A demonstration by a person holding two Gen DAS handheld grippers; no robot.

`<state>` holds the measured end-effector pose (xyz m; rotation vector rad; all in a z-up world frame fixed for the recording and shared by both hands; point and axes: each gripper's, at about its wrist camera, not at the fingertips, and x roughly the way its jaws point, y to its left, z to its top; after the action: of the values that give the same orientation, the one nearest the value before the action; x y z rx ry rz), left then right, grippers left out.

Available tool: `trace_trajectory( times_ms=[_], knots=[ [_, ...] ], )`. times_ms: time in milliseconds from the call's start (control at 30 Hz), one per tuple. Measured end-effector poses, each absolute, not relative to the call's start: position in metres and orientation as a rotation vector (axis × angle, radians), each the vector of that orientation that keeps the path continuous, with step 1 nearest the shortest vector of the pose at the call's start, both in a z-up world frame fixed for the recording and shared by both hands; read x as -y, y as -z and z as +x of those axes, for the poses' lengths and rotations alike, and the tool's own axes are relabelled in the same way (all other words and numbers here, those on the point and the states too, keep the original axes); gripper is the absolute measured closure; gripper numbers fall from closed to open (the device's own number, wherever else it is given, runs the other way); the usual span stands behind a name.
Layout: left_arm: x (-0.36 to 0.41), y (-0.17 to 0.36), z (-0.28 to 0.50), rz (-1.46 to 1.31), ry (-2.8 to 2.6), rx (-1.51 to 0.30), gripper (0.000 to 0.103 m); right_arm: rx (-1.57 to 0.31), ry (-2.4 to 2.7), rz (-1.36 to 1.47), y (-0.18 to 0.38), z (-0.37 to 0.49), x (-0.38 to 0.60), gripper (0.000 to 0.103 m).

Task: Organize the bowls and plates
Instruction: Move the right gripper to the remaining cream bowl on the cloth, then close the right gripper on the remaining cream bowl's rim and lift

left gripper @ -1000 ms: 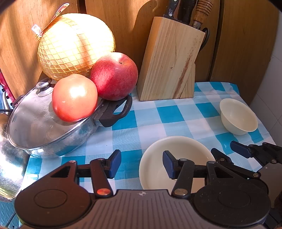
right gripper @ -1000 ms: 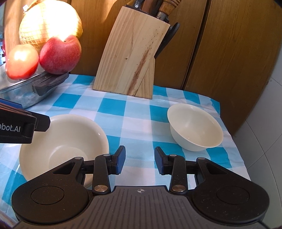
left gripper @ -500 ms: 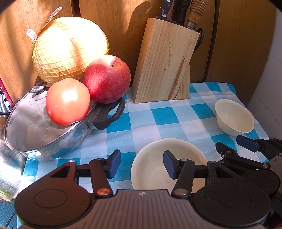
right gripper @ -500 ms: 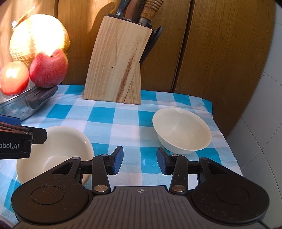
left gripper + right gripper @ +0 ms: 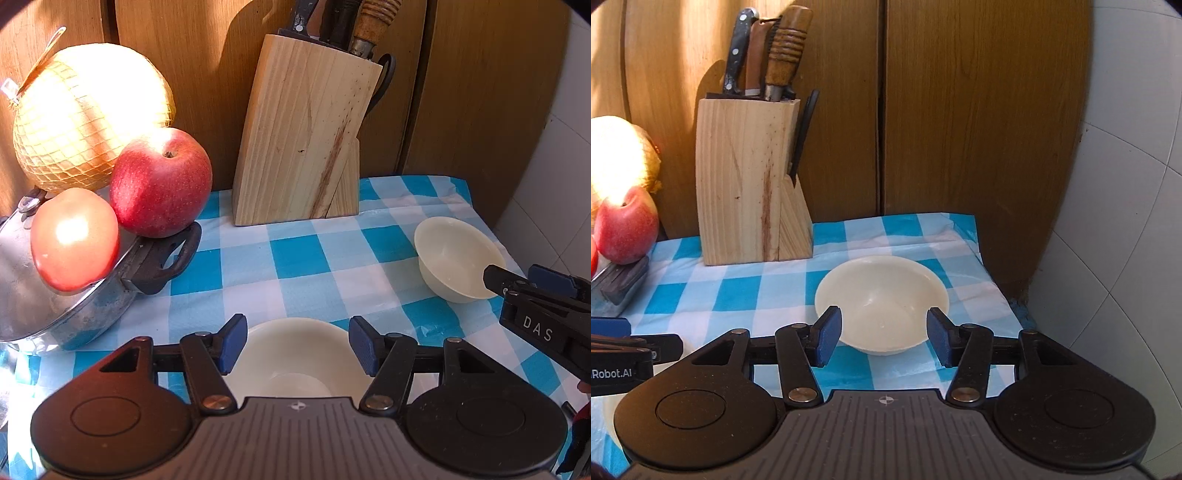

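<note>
Judging by the layout, little is done: I see two cream dishes sitting apart on the checked cloth [image 5: 295,269], nothing stacked. My left gripper [image 5: 297,345] has its jaws spread wide over the shallow plate-like bowl [image 5: 295,354], pads either side of its far rim, not yet touching. My right gripper [image 5: 884,338] is likewise spread, flanking the small deep bowl [image 5: 882,295] near the cloth's right edge, no contact. Both dishes look empty. Left of the cloth, the lidded steel pot [image 5: 74,314] carries a tomato [image 5: 74,238] and apple [image 5: 160,182] on its lid. The knife block [image 5: 750,184] holds several knives. Still ahead: gripping and nesting.
</note>
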<state>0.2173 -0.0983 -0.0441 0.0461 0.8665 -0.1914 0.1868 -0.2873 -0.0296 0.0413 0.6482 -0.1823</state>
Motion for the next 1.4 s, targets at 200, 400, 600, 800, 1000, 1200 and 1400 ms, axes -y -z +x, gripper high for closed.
trace_trajectory(
  times_ms=[200, 400, 600, 800, 1000, 1200, 1400],
  knots=[
    [0.129, 0.049, 0.235, 0.025, 0.228, -0.895, 0.048, -0.659, 0.225, 0.079, 0.033, 0.193, 0.311, 0.042],
    [0.158, 0.051, 0.252, 0.025, 0.253, -0.902, 0.048, -0.675, 0.267, 0.119, 0.038, 0.207, 0.33, 0.041],
    [0.184, 0.057, 0.273, 0.006, 0.271, -0.927, 0.048, -0.71, 0.289, 0.166, 0.049, 0.22, 0.346, 0.041],
    [0.203, 0.071, 0.288, -0.015, 0.275, -0.969, 0.048, -0.736, 0.301, 0.241, 0.057, 0.229, 0.362, 0.041],
    [0.215, 0.086, 0.295, -0.013, 0.263, -0.998, 0.048, -0.758, 0.297, 0.282, 0.065, 0.236, 0.371, 0.041],
    [0.221, 0.092, 0.298, 0.005, 0.249, -1.001, 0.049, -0.789, 0.276, 0.347, 0.072, 0.242, 0.377, 0.052],
    [0.219, 0.099, 0.301, -0.004, 0.243, -1.017, 0.052, -0.841, 0.214, 0.42, 0.083, 0.247, 0.377, 0.069]
  ],
)
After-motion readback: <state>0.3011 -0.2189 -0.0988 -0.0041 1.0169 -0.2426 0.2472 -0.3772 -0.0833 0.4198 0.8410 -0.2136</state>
